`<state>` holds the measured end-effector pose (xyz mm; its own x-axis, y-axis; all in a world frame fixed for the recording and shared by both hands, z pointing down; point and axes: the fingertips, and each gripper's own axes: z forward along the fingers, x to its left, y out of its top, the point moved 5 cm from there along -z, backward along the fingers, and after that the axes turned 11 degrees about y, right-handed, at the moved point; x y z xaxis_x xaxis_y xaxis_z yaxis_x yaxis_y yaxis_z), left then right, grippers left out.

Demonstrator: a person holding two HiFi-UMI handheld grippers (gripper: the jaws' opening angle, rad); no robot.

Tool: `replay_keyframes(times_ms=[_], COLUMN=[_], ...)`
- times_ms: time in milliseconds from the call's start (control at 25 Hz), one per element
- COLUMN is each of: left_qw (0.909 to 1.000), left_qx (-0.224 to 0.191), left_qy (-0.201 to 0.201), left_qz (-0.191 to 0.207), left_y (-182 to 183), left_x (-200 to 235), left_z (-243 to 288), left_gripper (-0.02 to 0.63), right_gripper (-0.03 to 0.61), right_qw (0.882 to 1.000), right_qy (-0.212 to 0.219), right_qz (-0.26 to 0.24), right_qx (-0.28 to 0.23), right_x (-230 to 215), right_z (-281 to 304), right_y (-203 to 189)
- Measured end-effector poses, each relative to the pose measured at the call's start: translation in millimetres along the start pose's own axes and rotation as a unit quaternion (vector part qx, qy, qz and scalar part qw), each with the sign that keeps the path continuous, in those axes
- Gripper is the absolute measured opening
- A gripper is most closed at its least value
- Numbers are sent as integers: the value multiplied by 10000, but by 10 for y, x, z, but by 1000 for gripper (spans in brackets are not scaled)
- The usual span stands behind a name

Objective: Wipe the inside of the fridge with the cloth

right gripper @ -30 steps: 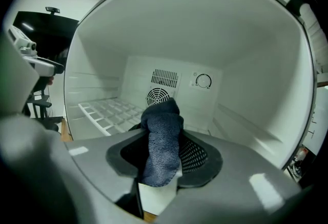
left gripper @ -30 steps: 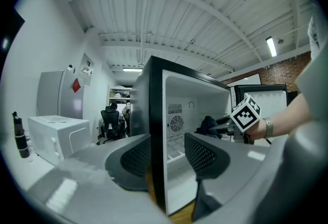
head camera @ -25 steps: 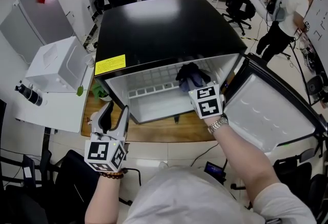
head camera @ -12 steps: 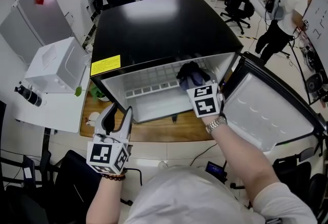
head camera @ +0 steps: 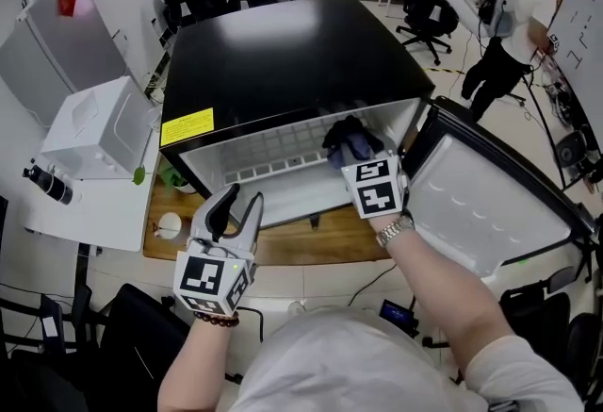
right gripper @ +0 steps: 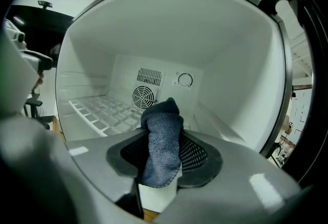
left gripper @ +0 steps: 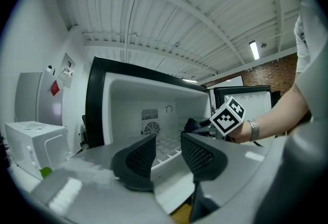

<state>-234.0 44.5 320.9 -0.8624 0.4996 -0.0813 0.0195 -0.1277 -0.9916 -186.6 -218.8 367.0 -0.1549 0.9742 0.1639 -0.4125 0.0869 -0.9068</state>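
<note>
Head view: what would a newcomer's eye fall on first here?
The black fridge fills the middle, white inside, with its door open to the right. At its mouth the right tool grips a dark blue cloth.

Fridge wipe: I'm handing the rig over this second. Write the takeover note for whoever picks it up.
Right gripper: shut on the blue cloth, inside the open fridge, toward its right side.
Left gripper: empty, jaws apart but have just been closing, outside the fridge front.
Door: swung open at the head view's right.
Done: cloth is in; wiped area doesn't show.
Left: wipe walls, wire shelf, floor.
</note>
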Motion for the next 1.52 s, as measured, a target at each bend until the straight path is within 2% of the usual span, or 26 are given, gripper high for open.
replay_keyframes(times_ms=[240, 360, 440, 560, 720, 960, 1080, 1240, 1320, 1400, 1520], left_qw=[9980, 9931, 9863, 9727, 9501, 9064, 8861, 8630, 8544, 8498, 8493], left_qx=[118, 147, 139, 65, -157, -410, -434, -344, -288, -296, -333], left_qy=[-612, -1166, -1640, -2307, -3063, -4145, -4565, -5017, -5174, -5252, -5259], left_qz=[59, 13, -56, -238, -566, -700, -674, -483, -376, -345, -308], left_y=[-7, 6, 28, 84, 211, 402, 485, 529, 528, 538, 549], left_x=[-241, -357, -440, -562, -718, -954, -1077, -1235, -1298, -1344, -1380], left_z=[270, 408, 477, 539, 542, 413, 322, 204, 149, 115, 96], left_gripper=[156, 156, 170, 225, 291, 356, 377, 375, 317, 281, 259], right_gripper=[155, 155, 155, 155, 155, 155, 156, 156, 156, 156, 156], right_qw=[9982, 9925, 9852, 9680, 9381, 8856, 8655, 8478, 8416, 8377, 8360], right_qy=[500, 1002, 1425, 2164, 3099, 4307, 4723, 5075, 5190, 5260, 5302], right_qz=[38, 67, 52, 33, -31, -117, -173, -291, -344, -370, -338], right_qx=[-341, -697, -948, -1267, -1546, -1735, -1659, -1509, -1454, -1422, -1376], right_x=[108, 197, 261, 361, 471, 622, 682, 757, 785, 784, 760], right_z=[-167, -320, -453, -680, -1012, -1428, -1573, -1682, -1719, -1749, -1769], right_y=[96, 190, 269, 381, 465, 545, 525, 510, 513, 513, 503])
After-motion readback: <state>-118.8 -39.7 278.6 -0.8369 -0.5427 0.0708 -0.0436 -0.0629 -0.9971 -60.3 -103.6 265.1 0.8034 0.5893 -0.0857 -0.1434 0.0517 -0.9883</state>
